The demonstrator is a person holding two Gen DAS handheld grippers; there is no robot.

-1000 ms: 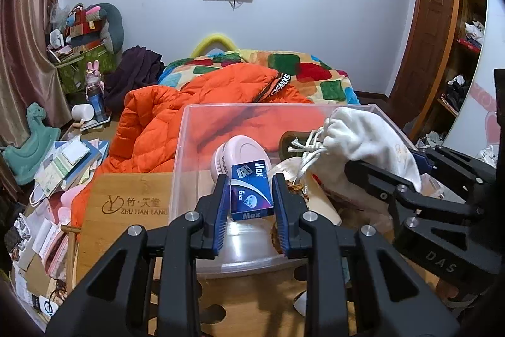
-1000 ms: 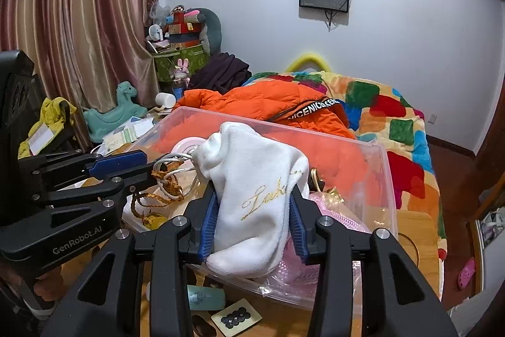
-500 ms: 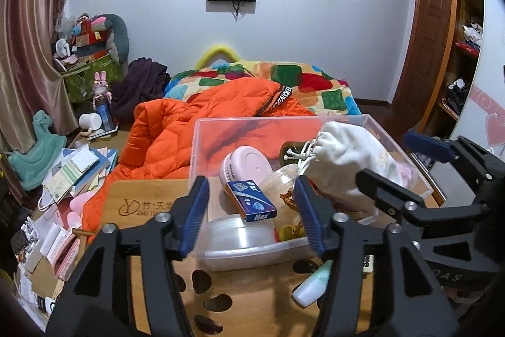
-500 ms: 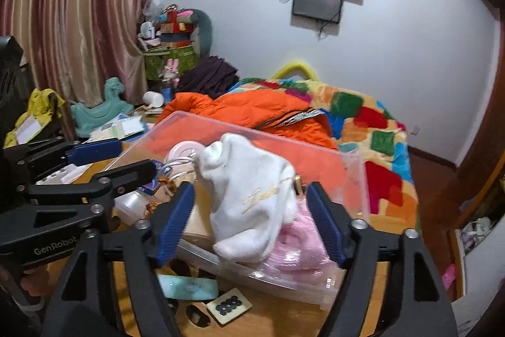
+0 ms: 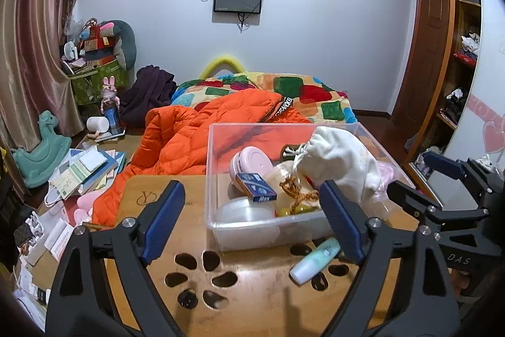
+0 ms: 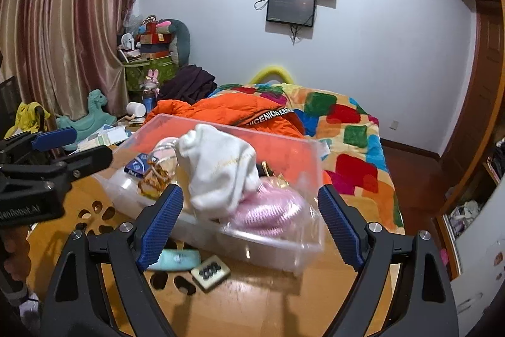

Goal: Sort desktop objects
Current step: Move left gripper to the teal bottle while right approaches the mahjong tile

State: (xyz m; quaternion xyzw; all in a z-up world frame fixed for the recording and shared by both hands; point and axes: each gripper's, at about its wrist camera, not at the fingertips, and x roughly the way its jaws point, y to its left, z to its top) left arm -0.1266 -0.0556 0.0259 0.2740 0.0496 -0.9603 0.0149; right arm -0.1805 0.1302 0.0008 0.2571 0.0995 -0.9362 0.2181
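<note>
A clear plastic bin [image 5: 217,166] [image 6: 303,242] stands on the wooden table [image 5: 252,299]. In it lie a blue Max box [image 5: 256,187] [image 6: 137,165], a white drawstring pouch [image 5: 339,160] [image 6: 221,172], a pink round case [image 5: 251,163], a pink fabric item [image 6: 268,210] and a gold chain [image 5: 296,191]. My left gripper [image 5: 252,223] is open and empty, in front of the bin. My right gripper [image 6: 249,223] is open and empty, at the bin's near side. A mint tube [image 5: 315,259] [image 6: 176,260] and a small dotted card [image 6: 210,267] lie on the table before the bin.
Flower-shaped cutouts [image 5: 202,277] pierce the table top. An orange jacket [image 5: 189,141] and a colourful bed [image 6: 341,128] lie behind the table. Books and papers [image 5: 85,169] clutter the floor at left. A shelf unit [image 5: 464,78] stands at right.
Both grippers opened wide and drew back from the bin. The left let go of the blue Max box and the right let go of the white pouch; both now lie in the bin.
</note>
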